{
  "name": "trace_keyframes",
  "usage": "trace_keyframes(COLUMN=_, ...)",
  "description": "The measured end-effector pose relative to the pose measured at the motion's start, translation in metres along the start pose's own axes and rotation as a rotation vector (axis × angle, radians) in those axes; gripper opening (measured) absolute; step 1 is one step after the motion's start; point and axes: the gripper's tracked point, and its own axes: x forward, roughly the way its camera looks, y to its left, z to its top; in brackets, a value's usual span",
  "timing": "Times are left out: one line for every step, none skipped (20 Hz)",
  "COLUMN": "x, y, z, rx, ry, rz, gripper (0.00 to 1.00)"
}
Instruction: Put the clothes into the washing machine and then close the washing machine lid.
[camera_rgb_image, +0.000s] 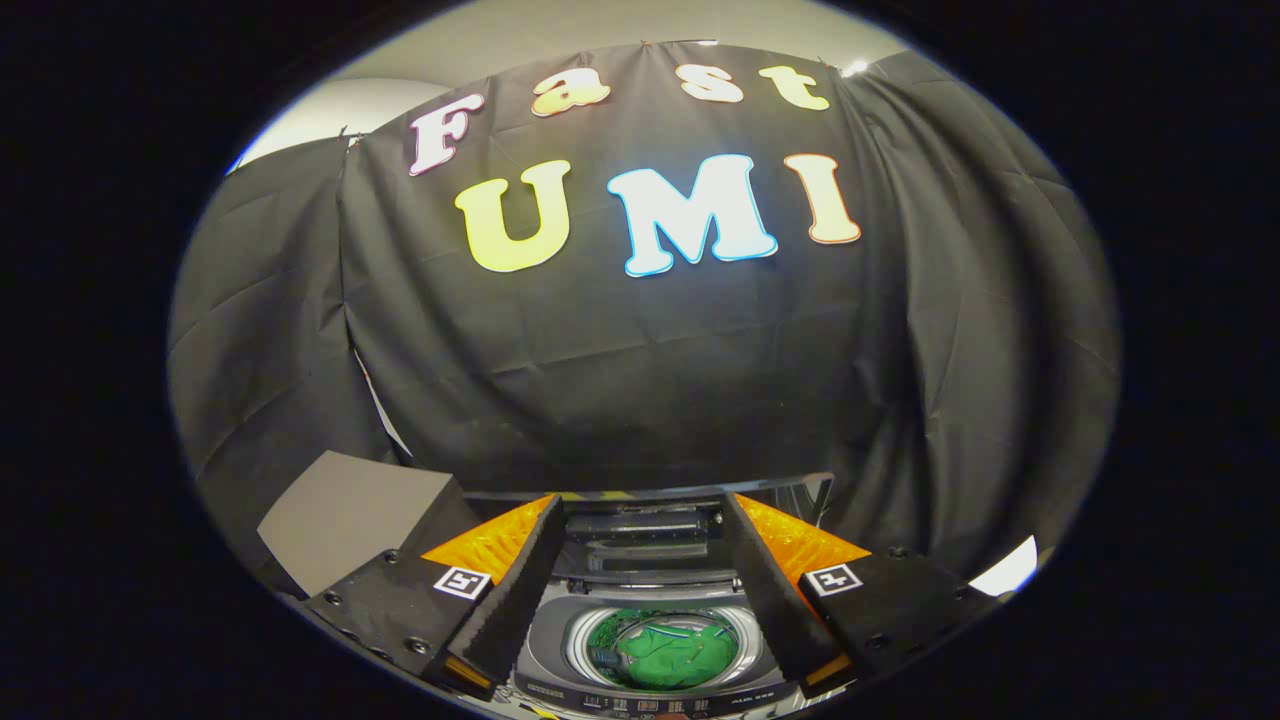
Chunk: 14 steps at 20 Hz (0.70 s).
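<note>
A top-loading washing machine (545, 640) sits below my gripper (640, 520), seen between the two fingers. Its round drum holds a green garment (672, 652) with a thin cord lying across it. The lid (640, 528) stands raised at the back of the machine, just beyond the fingertips. My gripper is open, its fingers spread wide above the drum opening, with nothing between them. The control panel (650, 703) runs along the machine's near edge.
A grey box-like block (345, 515) stands to the left of the machine, beside the left finger. Black cloth forms the booth wall behind the machine. A pale patch (1005, 570) shows low beyond the right finger.
</note>
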Motion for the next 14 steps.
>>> trace_keyframes(x=0.002, y=0.001, z=0.007, rx=-0.006, ry=-0.011, rz=-0.002, gripper=0.98)
trace_keyframes(x=0.005, y=0.001, z=0.013, rx=-0.012, ry=-0.020, rz=-0.005, gripper=0.98)
trace_keyframes(x=0.009, y=0.002, z=0.018, rx=-0.017, ry=-0.024, rz=-0.006, gripper=0.98)
trace_keyframes(x=0.012, y=0.003, z=0.020, rx=-0.016, ry=-0.024, rz=-0.004, gripper=0.98)
trace_keyframes(x=0.016, y=0.005, z=0.022, rx=-0.011, ry=-0.025, rz=-0.001, gripper=0.98)
trace_keyframes(x=0.022, y=0.006, z=0.025, rx=-0.008, ry=-0.025, rz=0.002, gripper=0.98)
trace_keyframes(x=0.028, y=0.007, z=0.028, rx=-0.011, ry=-0.024, rz=0.004, gripper=0.98)
trace_keyframes(x=0.035, y=0.009, z=0.030, rx=-0.017, ry=-0.021, rz=0.003, gripper=0.98)
trace_keyframes(x=0.044, y=0.009, z=0.031, rx=-0.024, ry=-0.013, rz=0.006, gripper=0.98)
trace_keyframes(x=0.052, y=0.009, z=0.031, rx=-0.024, ry=-0.003, rz=0.007, gripper=0.98)
trace_keyframes(x=0.062, y=0.009, z=0.030, rx=-0.021, ry=0.009, rz=0.006, gripper=0.98)
trace_keyframes(x=0.072, y=0.010, z=0.028, rx=-0.019, ry=0.024, rz=0.006, gripper=0.98)
trace_keyframes(x=0.085, y=0.009, z=0.025, rx=-0.020, ry=0.047, rz=0.003, gripper=0.98)
trace_keyframes(x=0.095, y=0.008, z=0.020, rx=-0.023, ry=0.068, rz=-0.004, gripper=0.98)
